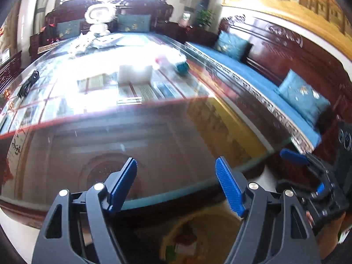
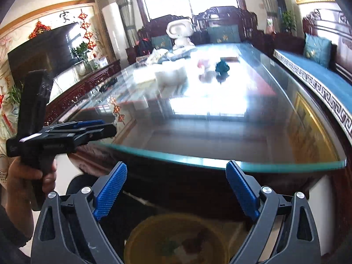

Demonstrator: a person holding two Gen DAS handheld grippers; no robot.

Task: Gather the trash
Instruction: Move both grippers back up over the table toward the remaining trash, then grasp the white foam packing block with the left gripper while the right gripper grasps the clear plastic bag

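Both my tongs, left [image 1: 176,183] and right [image 2: 177,189], gape apart w/ nothing between, over the yellow round bin [image 2: 176,239]. Next trash, the crumpled teal wrapper [image 2: 222,66], lies straight ahead, far up the glossy glass-topped desk [image 2: 220,132], well apart. Right tongs look nearer, I reckon; long axis unclear, blurred.

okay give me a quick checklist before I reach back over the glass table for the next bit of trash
1. Left tongs open with nothing between them: ok.
2. Right tongs open with nothing between them: ok.
3. Yellow bin below both tongs, mouth open: ok.
4. Trash left on the glass table: ok, a teal wad and a pink-white scrap lie far across it.
5. Whether the white box is trash: cannot tell.
6. Near table half free of things: ok.
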